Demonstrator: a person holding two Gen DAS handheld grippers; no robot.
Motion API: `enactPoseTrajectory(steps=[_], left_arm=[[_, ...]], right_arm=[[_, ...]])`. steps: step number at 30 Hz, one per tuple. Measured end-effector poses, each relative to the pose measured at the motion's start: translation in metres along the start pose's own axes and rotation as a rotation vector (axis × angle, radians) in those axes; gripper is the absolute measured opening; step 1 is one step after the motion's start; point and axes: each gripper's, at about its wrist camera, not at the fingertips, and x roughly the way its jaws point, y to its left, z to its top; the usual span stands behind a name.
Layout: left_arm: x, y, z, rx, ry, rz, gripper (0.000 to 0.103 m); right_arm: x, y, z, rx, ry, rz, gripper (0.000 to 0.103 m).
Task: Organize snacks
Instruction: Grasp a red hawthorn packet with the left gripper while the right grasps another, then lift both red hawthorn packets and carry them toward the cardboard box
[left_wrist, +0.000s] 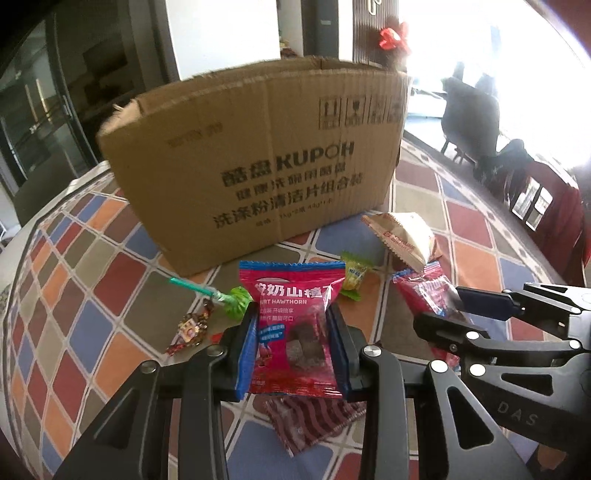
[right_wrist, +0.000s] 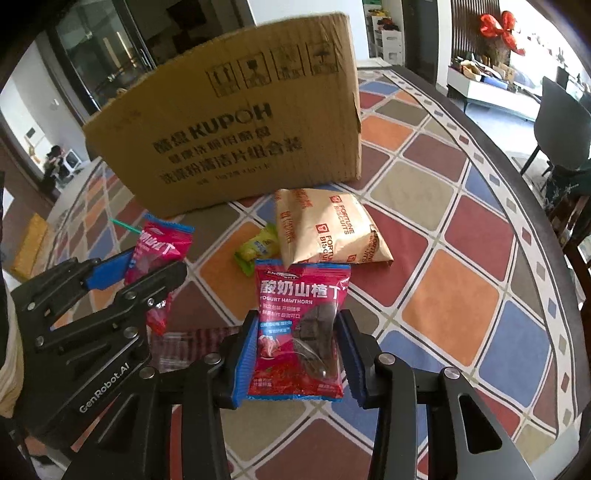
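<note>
- The left gripper (left_wrist: 291, 341) is clamped on a red yogurt hawthorn packet (left_wrist: 291, 332); both blue pads (left_wrist: 246, 350) press on the sides of the packet, and it stands upright between them, lifted above the table
- The right gripper (right_wrist: 301, 349) holds a second hawthorn packet (right_wrist: 301, 332) of the same kind; its blue pads (right_wrist: 245, 360) touch the two edges of the packet, which also stands upright
- The two grippers are side by side, each one visible in the other's view
- A dark red striped packet (left_wrist: 314, 421) lies flat on the table under the left gripper
- The cardboard box (left_wrist: 258, 162) stands behind the snacks, with its top open and the word KUPOH printed on its front
- A beige biscuit bag (right_wrist: 325, 230) lies in front of the box, close to its right corner
- A small yellow-green candy (right_wrist: 258, 249) lies just beside the biscuit bag
- A green lollipop (left_wrist: 229, 299) with a teal stick lies to the left, and near it a small wrapped candy (left_wrist: 190, 328)
- The tablecloth (right_wrist: 450, 306) has a pattern of coloured squares
</note>
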Motion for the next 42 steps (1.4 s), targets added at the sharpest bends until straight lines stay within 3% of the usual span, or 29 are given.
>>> enactPoseTrajectory(steps=[16,42], left_arm=[[-0.066,0.014,0.008,-0.115,-0.13,0.005,0.035],[-0.131,0.031,0.067,-0.155,-0.35,0.046,0.035]], right_arm=[[-0.054,0.014,0.011,-0.042,-0.141,0.079,0.043],[-0.122,0.028,0.071,-0.117,-0.399,0.099,0.043]])
